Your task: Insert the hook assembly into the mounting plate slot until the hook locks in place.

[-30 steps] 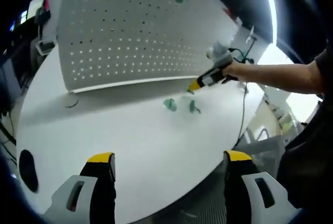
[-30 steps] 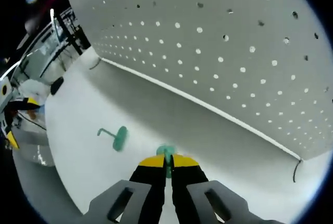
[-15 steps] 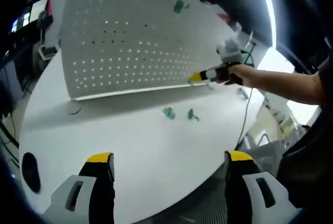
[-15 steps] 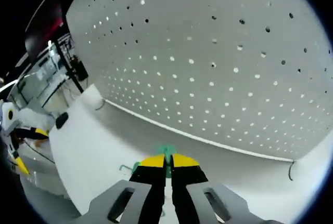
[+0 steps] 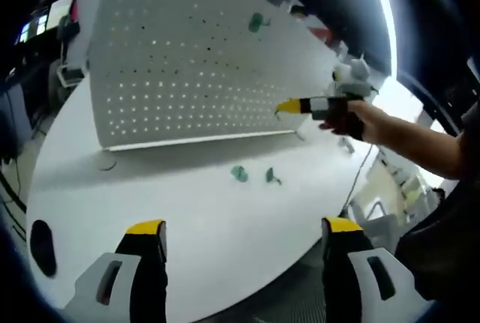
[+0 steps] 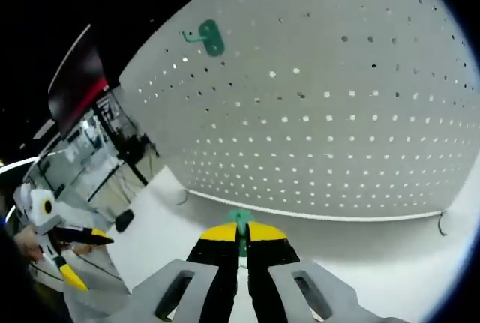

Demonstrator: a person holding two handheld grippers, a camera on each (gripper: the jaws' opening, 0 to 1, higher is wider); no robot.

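Jaws pinching half-hidden green hook (image 6: 240, 219).

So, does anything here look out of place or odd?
Nothing looks damaged. Two green hooks lie loose on the white table, while one hook is mounted on the pegboard. The right tool holds another hook.

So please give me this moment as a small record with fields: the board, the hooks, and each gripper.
pegboard: white perforated panel, standing upright on the white table
mounted hook: one green hook on the panel, high up
loose hooks: two green hooks lying on the table before the panel
right gripper: shut on a green hook, raised toward the panel
left gripper: open, holding nothing, above the table
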